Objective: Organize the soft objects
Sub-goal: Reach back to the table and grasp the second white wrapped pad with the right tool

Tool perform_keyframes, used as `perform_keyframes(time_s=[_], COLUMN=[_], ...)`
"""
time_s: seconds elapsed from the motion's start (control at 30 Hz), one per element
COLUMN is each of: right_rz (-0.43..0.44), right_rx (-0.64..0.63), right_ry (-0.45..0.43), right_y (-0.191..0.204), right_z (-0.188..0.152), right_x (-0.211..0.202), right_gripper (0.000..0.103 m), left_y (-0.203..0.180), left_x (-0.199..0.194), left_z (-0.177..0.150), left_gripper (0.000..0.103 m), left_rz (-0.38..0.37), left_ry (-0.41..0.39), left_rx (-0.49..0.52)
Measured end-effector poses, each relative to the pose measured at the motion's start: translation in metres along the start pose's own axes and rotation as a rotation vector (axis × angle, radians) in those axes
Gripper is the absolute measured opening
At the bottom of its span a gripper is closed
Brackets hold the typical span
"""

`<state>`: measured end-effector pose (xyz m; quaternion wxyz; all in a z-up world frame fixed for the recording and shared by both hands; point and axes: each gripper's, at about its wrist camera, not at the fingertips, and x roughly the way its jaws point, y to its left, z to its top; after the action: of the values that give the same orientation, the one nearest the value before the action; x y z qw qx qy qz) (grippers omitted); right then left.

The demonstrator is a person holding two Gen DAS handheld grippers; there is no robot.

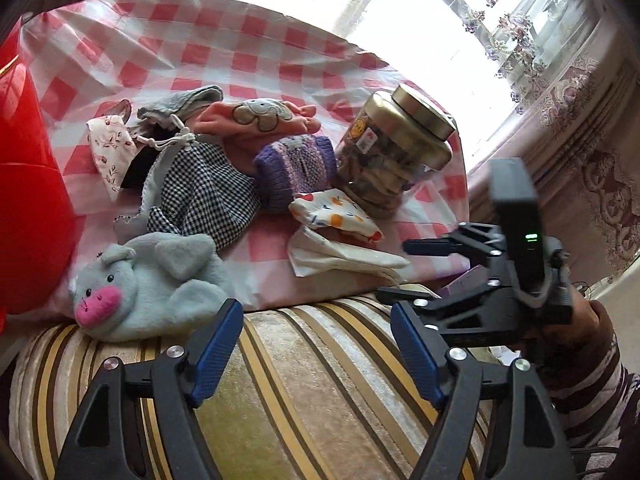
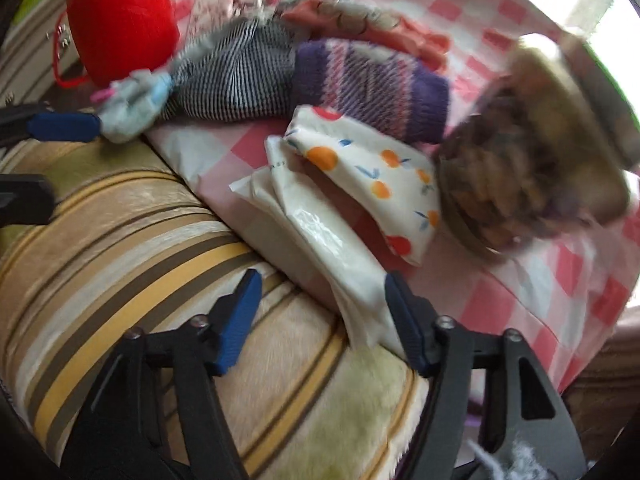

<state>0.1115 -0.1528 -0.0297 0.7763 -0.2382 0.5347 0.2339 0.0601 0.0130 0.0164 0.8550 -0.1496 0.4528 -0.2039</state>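
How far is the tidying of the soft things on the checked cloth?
Nothing looks sorted yet: the grey plush toy, checked garment, purple knit and fruit-print pouch lie heaped beside the jar. In hand: nothing; the left gripper and right gripper have open, empty jaws. All the sorting is left.

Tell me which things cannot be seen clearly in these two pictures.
- Jar: smeared by motion blur in the right wrist view; its label is unreadable.
- Red container: cut off by the left wrist view's left edge.
- Peach garment: partly hidden under the purple knit sock.
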Motion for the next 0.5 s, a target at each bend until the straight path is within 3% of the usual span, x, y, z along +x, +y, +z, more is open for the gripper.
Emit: perform_keyframes(time_s=[0.1,0.2,0.3,0.5], right_rz=[-0.057,-0.048,-0.05,-0.025], right_rx=[-0.037,-0.04,-0.053,-0.029], right_ry=[0.019,0.025,0.033,0.03], right_y=[0.003,0.004,0.006,0.014], right_z=[0.007,0.014,0.019,0.023], right_x=[0.015,0.022,0.032,0.032], right_gripper=[0.059,0.058,0.046,0.038], left_y=[0.004,0.007,0.009,0.01], left_x=[0.002,0.001,0.004,0.008], left_z=[0.0,0.0,0.001,0.001], left_gripper=[0.076,0.076,0.076,0.073], left_rz=[-0.018,-0.021,-0.027,-0.023], left_ry=[0.001,0.0,0.002,0.011], left_rx=[-0.021,-0.026,-0.031,-0.032])
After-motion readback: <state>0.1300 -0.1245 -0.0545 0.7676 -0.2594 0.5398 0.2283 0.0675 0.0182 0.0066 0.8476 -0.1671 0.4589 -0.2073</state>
